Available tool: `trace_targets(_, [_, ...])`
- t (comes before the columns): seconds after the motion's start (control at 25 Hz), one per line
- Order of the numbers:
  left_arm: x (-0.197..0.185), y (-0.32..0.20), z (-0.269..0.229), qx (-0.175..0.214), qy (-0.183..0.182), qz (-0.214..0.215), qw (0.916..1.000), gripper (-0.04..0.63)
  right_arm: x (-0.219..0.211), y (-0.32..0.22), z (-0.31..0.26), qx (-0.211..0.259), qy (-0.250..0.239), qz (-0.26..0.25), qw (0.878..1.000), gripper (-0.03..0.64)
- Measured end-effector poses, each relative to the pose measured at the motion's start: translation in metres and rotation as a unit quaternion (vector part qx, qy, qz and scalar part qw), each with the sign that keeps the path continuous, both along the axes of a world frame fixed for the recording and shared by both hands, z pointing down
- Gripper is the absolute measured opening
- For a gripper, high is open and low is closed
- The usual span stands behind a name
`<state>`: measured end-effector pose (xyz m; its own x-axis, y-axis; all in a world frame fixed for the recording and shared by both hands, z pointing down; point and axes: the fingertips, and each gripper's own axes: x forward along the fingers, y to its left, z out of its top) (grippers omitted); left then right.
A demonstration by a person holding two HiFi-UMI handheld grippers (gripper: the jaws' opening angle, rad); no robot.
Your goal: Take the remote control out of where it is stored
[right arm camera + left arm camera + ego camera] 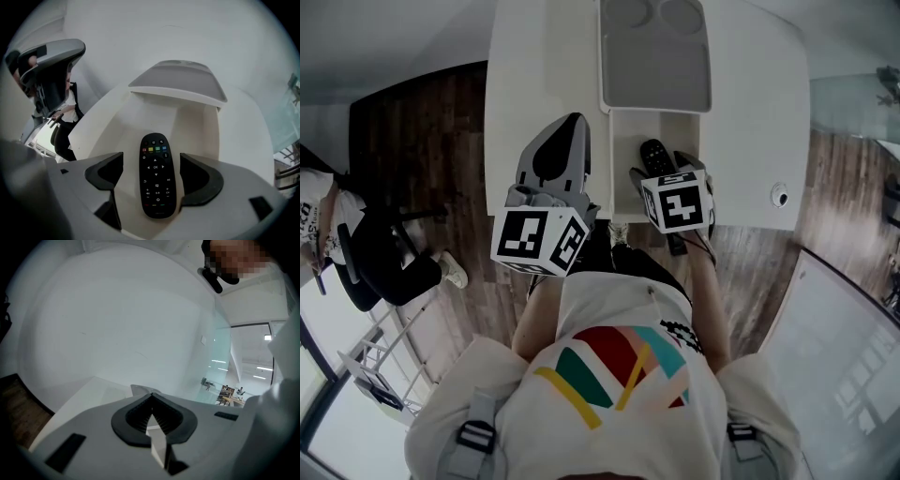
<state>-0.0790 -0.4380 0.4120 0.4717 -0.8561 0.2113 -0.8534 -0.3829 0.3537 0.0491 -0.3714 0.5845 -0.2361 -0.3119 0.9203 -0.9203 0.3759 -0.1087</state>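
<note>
A black remote control lies face up, lengthwise, in an open white box on the white table. My right gripper is open. Its dark pads stand either side of the remote's lower half, the right pad close to it and the left a little apart. My left gripper is held left of the box above the table. It is shut, holds nothing and points at a bare white wall.
The box's grey lid lies flat just beyond the box. A small round fitting sits near the table's right edge. A seated person on an office chair is at the far left over the wooden floor.
</note>
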Motion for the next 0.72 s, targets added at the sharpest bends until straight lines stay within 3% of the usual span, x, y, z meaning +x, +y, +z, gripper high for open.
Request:
trace_targets(0.16, [0.004, -0.001, 0.0, -0.003, 0.006, 0.006, 1.0, 0.008, -0.003, -0.001, 0.006, -0.017, 0.024, -0.005, 1.0, 0.35])
trace_targets(0.72, [-0.004, -0.005, 0.0, -0.003, 0.007, -0.004, 1.0, 0.008, -0.014, 0.001, 0.013, -0.028, 0.042, -0.029, 0.998, 0.35])
